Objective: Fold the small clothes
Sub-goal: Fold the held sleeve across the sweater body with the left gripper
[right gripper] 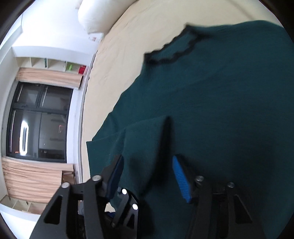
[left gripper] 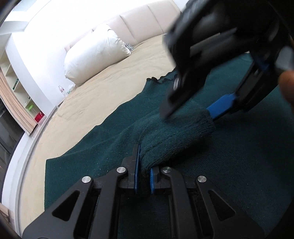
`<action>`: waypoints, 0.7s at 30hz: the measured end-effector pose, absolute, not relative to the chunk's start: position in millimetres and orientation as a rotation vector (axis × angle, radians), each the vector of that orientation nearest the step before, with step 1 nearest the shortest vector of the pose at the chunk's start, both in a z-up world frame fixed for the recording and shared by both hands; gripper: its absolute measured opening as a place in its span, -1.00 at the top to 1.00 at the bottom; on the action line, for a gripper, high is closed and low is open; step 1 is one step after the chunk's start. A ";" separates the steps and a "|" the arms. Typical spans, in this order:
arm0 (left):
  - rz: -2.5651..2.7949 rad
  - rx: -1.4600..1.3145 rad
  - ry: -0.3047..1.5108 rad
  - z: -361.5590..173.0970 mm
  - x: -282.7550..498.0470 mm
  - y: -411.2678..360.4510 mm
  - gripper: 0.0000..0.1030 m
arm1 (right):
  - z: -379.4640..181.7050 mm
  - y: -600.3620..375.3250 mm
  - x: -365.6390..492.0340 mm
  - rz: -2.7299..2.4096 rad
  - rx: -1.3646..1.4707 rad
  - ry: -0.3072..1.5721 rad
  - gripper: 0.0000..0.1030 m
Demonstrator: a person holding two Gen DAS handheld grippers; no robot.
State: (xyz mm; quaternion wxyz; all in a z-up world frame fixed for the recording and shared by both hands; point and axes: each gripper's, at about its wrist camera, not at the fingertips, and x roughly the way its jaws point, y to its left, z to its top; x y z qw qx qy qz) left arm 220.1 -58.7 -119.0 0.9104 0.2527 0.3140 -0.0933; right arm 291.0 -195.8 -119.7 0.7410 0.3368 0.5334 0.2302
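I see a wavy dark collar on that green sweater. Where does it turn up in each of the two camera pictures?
Left wrist view: the sweater's collar sits right of centre in the upper half, partly hidden behind the right gripper.
Right wrist view: the collar lies near the top, just right of centre, in full view.
Shared landmark: the white pillow, further up the bed in both views.

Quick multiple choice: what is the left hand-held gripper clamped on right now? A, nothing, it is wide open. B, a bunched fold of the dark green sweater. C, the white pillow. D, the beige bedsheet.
B: in the left wrist view, the left hand-held gripper has its blue pads closed on a bunched fold of the dark green sweater, while the right hand-held gripper is open.
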 end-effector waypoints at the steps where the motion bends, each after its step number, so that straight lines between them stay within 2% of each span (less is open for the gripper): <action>1: -0.192 0.513 0.649 -118.4 220.9 -57.3 0.84 | -119.3 -188.9 293.5 0.502 0.695 1.168 0.36; 2: -0.195 0.501 0.651 -117.5 221.8 -55.3 0.84 | -118.1 -183.6 294.9 0.500 0.656 1.162 0.65; 5: -0.220 0.470 0.664 -112.9 220.7 -50.0 0.82 | -108.3 -183.6 292.2 0.480 0.600 1.125 0.81; 6: -0.230 0.458 0.668 -110.3 220.1 -48.5 0.77 | -104.4 -186.8 289.9 0.467 0.591 1.110 0.82; 13: -0.315 0.274 0.681 -79.5 187.8 -22.4 0.76 | -84.1 -251.2 284.3 0.264 0.502 1.000 0.84; 17: -0.280 0.116 0.697 -70.0 164.9 23.3 0.76 | -84.1 -287.1 279.2 0.136 0.458 0.984 0.84; 21: -0.151 -0.118 0.733 -70.6 180.2 93.0 0.76 | -92.8 -300.7 275.0 0.102 0.454 0.991 0.84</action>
